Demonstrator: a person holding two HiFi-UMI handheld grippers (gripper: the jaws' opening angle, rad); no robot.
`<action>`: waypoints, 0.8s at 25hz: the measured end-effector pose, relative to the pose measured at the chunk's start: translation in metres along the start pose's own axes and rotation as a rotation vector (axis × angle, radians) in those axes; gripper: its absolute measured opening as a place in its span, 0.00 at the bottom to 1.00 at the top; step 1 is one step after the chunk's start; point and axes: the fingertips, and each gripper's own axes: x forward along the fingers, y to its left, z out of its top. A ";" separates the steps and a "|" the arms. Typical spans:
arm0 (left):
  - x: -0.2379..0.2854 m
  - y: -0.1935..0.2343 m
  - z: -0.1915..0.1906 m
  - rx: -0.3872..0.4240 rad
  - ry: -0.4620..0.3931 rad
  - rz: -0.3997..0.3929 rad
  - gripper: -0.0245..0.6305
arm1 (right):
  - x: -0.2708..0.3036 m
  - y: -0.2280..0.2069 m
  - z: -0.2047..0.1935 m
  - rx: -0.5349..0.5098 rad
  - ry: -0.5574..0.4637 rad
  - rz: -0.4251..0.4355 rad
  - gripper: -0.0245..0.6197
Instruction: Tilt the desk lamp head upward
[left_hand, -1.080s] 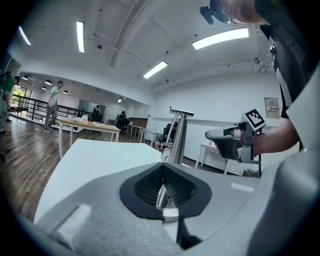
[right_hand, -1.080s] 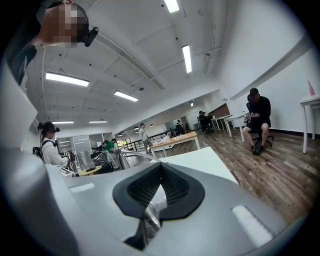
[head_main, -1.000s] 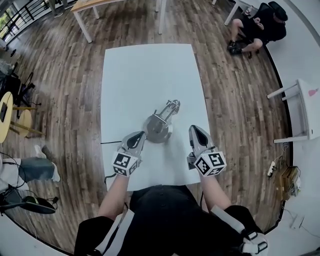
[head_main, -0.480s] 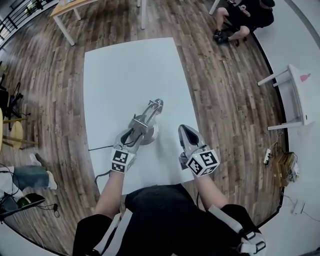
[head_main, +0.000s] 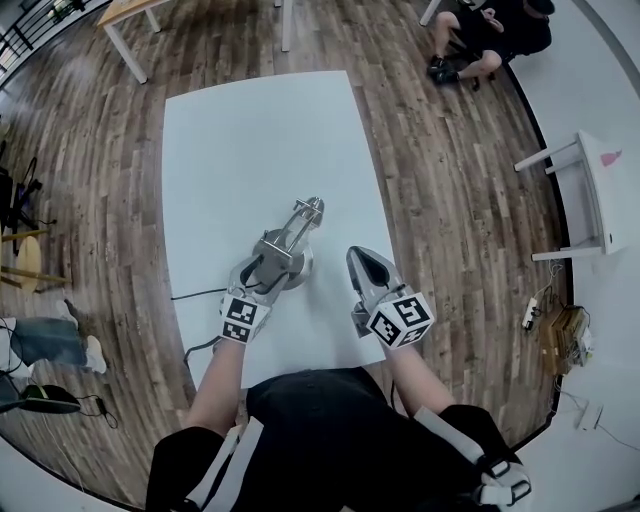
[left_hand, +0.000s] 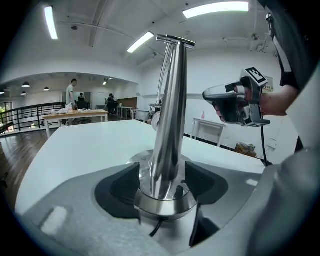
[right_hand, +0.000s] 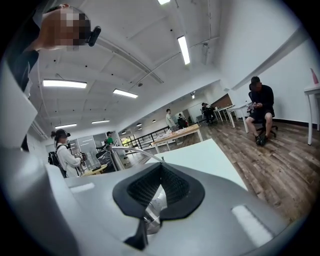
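The left gripper (head_main: 262, 272) is being held with jaws released, straddling the polished cylindrical stem (left_hand: 167, 115) of the desk lamp (head_main: 298, 226) just above its round metal base (left_hand: 165, 202) (seemingly to steady it). The right gripper (right_hand: 160, 175), clenched on nothing, is being held alongside. The lamp is being borne near the matte white table's (head_main: 250, 140) near edge.

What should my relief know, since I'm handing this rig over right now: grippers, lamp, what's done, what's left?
Left gripper: open, jaws either side of the lamp stem just above the base, not clearly clamped.
Right gripper: shut, empty, held above the white table, right of the lamp.
Lamp: stands on the white table; lamp head at the top, touched by neither gripper.
Done: left gripper placed at the stem.
Left: steady the lamp, bring the right gripper to the head, tilt it upward.
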 end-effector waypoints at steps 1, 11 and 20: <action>0.002 -0.001 -0.001 0.017 0.004 0.001 0.48 | 0.002 0.001 0.000 0.003 0.008 0.013 0.04; 0.018 -0.003 -0.005 0.086 0.048 -0.008 0.48 | 0.022 0.013 -0.003 0.017 0.059 0.088 0.04; 0.019 -0.007 -0.007 0.088 0.046 -0.013 0.49 | 0.046 0.030 0.007 0.595 0.113 0.315 0.32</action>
